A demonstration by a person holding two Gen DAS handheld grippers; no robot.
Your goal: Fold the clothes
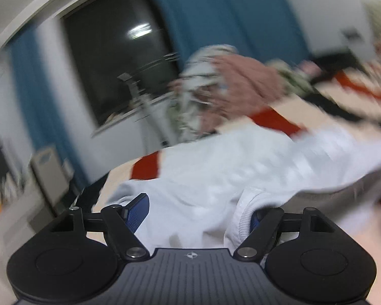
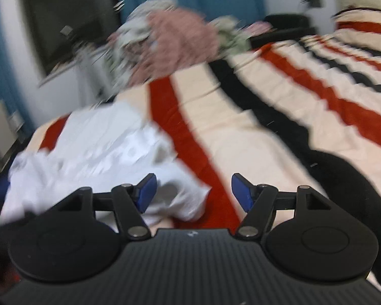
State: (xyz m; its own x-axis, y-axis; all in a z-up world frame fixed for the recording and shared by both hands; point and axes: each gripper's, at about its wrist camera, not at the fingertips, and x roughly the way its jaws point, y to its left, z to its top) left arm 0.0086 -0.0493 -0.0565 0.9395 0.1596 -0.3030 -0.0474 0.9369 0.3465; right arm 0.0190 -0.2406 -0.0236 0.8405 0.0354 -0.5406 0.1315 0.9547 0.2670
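A white garment (image 1: 241, 162) lies crumpled on the striped bedspread (image 1: 274, 122). My left gripper (image 1: 196, 214) is open right at it, with white cloth lying between the fingers. A ribbed hem drapes over the right blue pad (image 1: 256, 219) and hides most of it. In the right wrist view the same white garment (image 2: 101, 152) sits to the left. My right gripper (image 2: 194, 193) is open just above the bedspread (image 2: 266, 117); its left pad (image 2: 146, 194) is over the garment's edge and nothing is held. Both views are motion-blurred.
A heap of pink and patterned clothes (image 2: 175, 43) lies at the far end of the bed, and the heap (image 1: 241, 84) also shows in the left wrist view. Behind it are a dark window (image 1: 119, 58) and blue curtains (image 1: 216, 10). A black item (image 2: 284, 25) lies further right.
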